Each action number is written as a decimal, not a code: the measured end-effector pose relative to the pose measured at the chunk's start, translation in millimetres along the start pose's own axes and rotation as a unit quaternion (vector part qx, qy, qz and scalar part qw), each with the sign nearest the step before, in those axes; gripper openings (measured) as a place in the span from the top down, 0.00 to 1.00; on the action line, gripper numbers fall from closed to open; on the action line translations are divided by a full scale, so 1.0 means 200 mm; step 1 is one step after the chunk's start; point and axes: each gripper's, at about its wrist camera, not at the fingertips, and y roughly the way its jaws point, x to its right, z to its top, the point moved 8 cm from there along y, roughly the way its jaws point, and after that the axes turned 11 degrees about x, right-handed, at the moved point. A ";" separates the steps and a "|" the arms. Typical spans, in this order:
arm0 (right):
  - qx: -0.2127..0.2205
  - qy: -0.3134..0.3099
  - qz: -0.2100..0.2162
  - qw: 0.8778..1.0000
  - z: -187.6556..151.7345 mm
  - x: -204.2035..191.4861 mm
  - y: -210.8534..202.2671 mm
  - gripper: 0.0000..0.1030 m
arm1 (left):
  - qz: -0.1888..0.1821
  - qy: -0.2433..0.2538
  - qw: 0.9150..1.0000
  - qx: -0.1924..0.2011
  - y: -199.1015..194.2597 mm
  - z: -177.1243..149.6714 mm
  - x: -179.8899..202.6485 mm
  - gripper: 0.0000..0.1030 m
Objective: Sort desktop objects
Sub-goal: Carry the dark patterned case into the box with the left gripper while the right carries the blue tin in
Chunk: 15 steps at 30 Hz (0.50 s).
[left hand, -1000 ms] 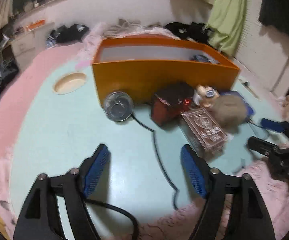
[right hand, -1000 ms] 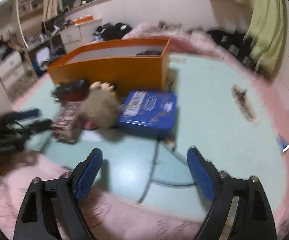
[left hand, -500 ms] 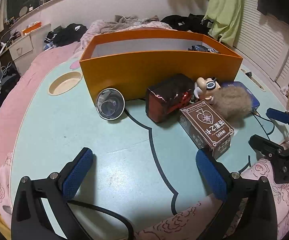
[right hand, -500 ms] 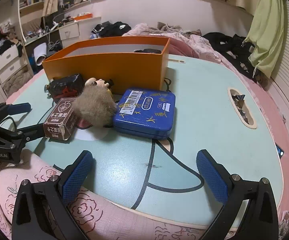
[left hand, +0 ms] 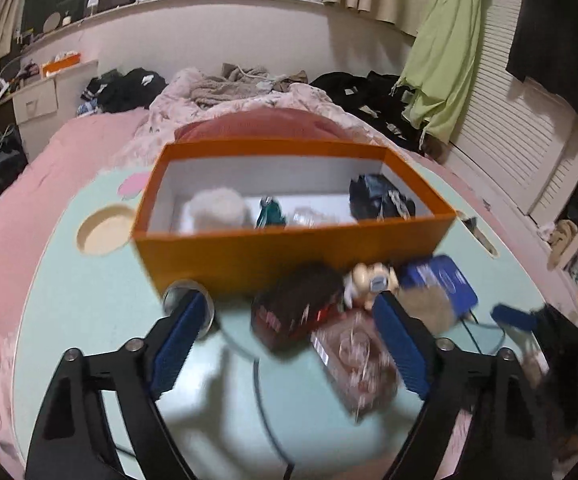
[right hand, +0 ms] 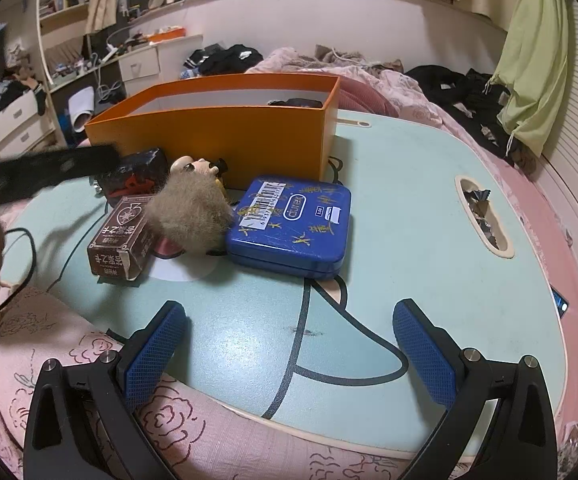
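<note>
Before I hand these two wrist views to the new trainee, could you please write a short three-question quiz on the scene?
1. True or false: the blue metal tin lies inside the orange cardboard box.
2. Multiple choice: the fluffy beige pompom sits between the tin and which item? A) brown playing-card box B) shiny metal cup C) green curtain
3. Fill in: the right gripper and the left gripper both have jaws that are ____.

Key: 1 false, it lies on the pale green table in front of the box. 2 A. 3 open, holding nothing.
</note>
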 end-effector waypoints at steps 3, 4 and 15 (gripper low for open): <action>0.000 0.000 0.000 1.000 0.00 0.00 0.00 0.00 | -0.006 0.002 1.000 -0.019 0.09 0.00 0.03 0.31; 0.000 0.000 0.000 1.000 0.00 0.00 0.00 0.00 | -0.010 0.002 1.000 -0.028 0.12 0.00 0.04 0.31; 0.001 0.000 0.000 1.000 -0.01 0.00 0.00 0.00 | -0.060 0.000 0.997 -0.053 0.16 -0.07 0.08 0.47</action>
